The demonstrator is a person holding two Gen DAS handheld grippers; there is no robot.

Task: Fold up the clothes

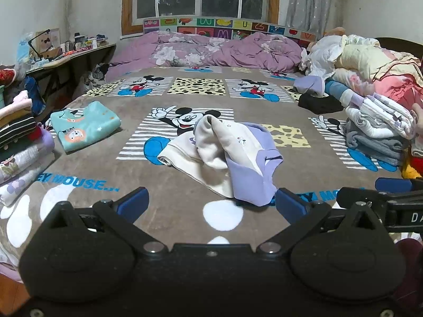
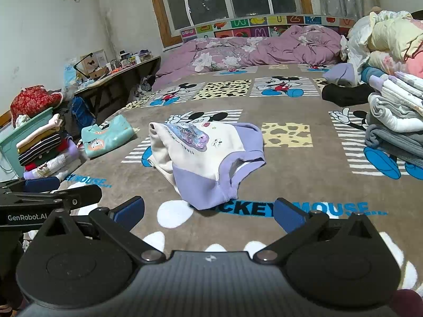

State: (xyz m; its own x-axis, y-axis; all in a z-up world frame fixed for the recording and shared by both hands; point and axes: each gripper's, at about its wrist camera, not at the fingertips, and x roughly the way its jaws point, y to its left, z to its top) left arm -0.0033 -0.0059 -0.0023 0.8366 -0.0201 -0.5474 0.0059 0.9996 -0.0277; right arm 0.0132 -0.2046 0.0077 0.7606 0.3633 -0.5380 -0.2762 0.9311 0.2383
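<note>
A crumpled cream and lilac child's top lies on the Mickey Mouse blanket in the middle of the bed; it also shows in the right wrist view, with a sequin patch on its front. My left gripper is open and empty, just short of the top's near lilac edge. My right gripper is open and empty, also just short of that edge. Each gripper shows at the edge of the other's view: the right one, the left one.
A folded teal top lies at the left of the bed. A stack of folded clothes stands at the left edge, another at the right. A pink quilt and piled bedding lie at the back. A cluttered desk stands at the left.
</note>
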